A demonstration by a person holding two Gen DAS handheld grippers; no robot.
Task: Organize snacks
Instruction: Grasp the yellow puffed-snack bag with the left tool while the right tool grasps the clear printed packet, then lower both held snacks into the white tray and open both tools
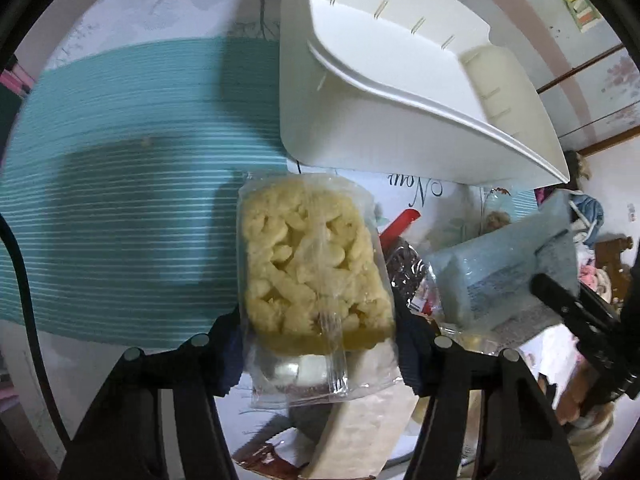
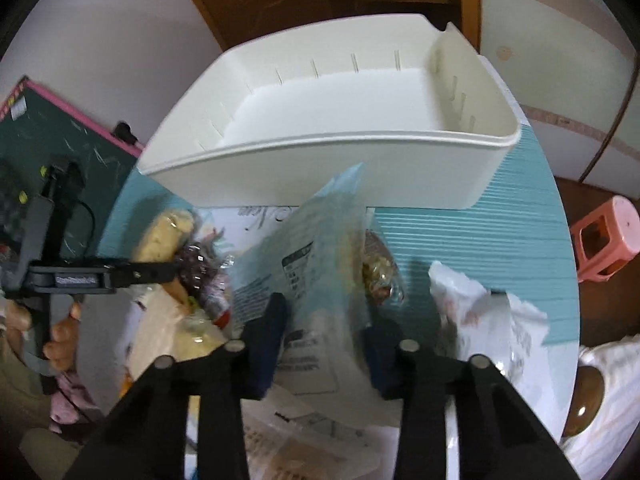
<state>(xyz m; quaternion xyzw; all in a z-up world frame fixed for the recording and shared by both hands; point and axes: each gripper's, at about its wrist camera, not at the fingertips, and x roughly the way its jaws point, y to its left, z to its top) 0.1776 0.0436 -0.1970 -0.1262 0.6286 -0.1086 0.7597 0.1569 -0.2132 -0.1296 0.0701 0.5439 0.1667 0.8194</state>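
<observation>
My left gripper [image 1: 318, 344] is shut on a clear packet of yellow puffed snack [image 1: 312, 264], held above the table; the packet also shows in the right wrist view [image 2: 164, 236]. My right gripper [image 2: 324, 336] is shut on a pale blue snack bag [image 2: 316, 248], which also shows in the left wrist view [image 1: 496, 276]. An empty white plastic bin [image 2: 332, 132] stands just beyond both packets, and it also shows in the left wrist view [image 1: 384, 92]. Both packets hang near its front wall.
A teal striped mat [image 1: 132, 168] covers the table. More snack packets lie below: a dark glittery one [image 2: 200, 268], a nut packet [image 2: 378, 272], a white bag [image 2: 488, 312]. A pink stool [image 2: 608, 240] stands off the table's right. A green board [image 2: 52, 136] leans at left.
</observation>
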